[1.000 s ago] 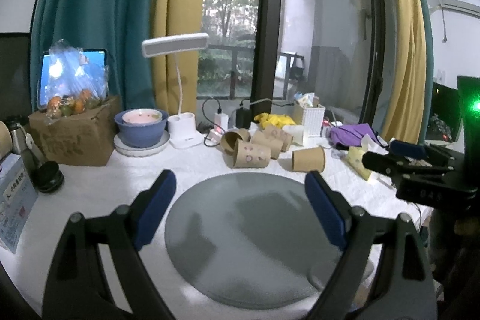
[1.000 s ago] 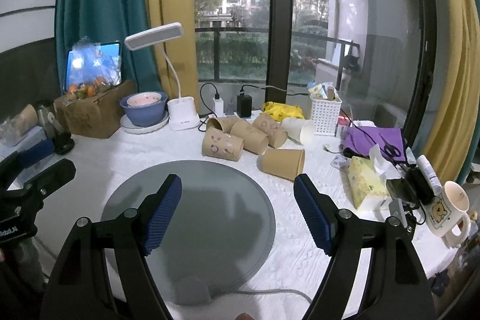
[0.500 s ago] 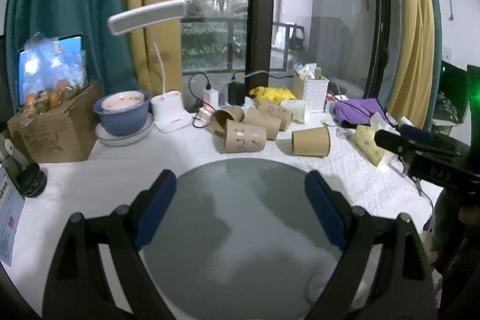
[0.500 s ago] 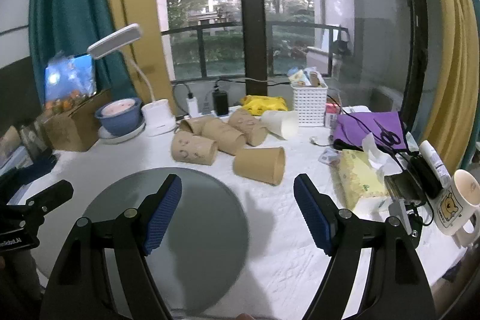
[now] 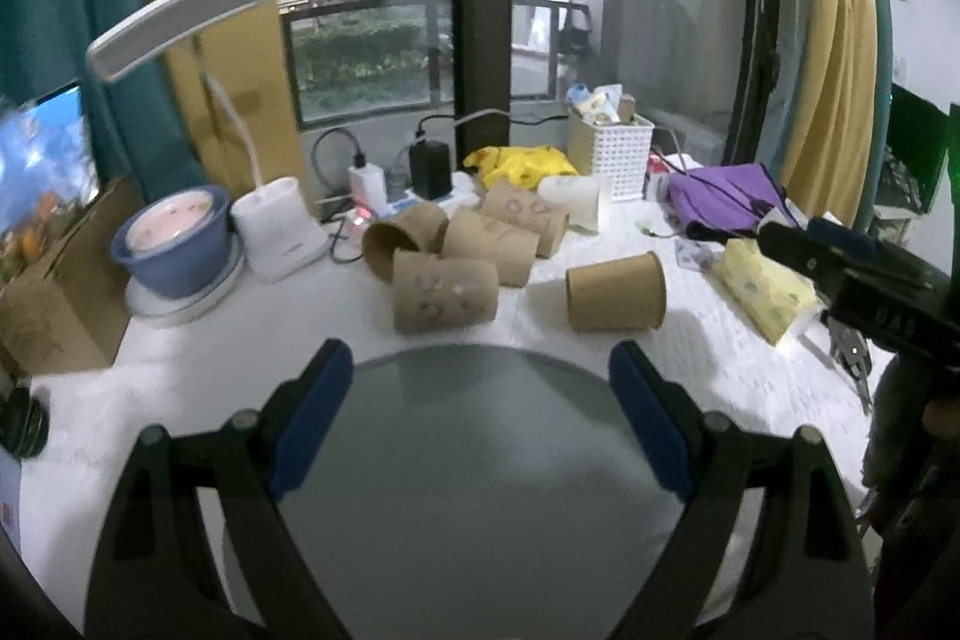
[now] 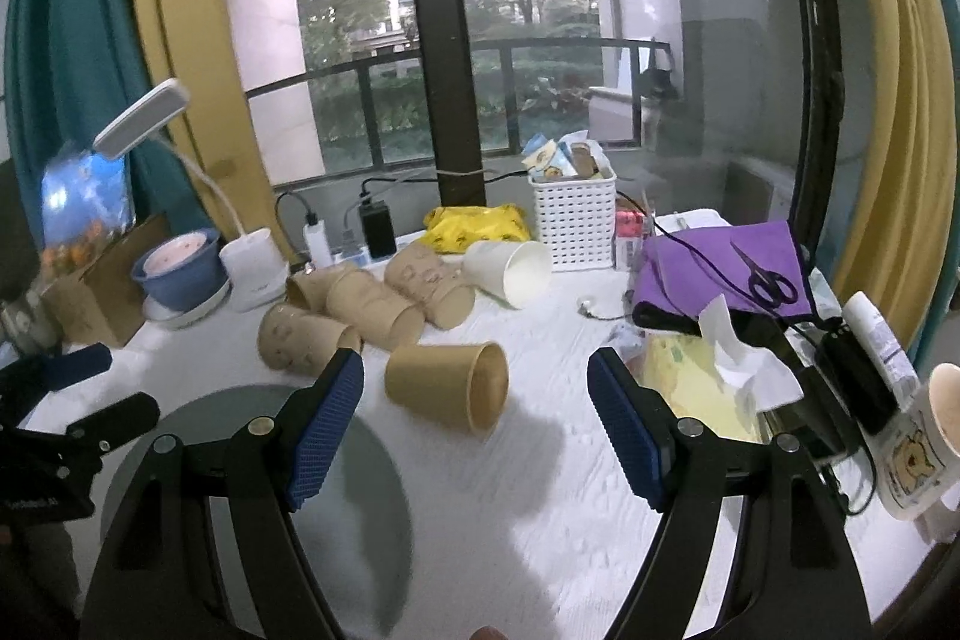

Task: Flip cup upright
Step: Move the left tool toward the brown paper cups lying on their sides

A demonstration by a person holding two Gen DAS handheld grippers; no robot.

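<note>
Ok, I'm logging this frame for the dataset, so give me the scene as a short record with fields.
target: lone brown cup, on its side, mouth to the right
other cups: brown pile plus white cup, all lying down
right gripper: open, empty, aimed at the lone cup, not touching
left gripper: open, empty, over the grey mat
upright cups: none

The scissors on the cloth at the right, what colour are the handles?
Purple, nearly matching the purple cloth under the scissors. They show best in the right wrist view.
</note>
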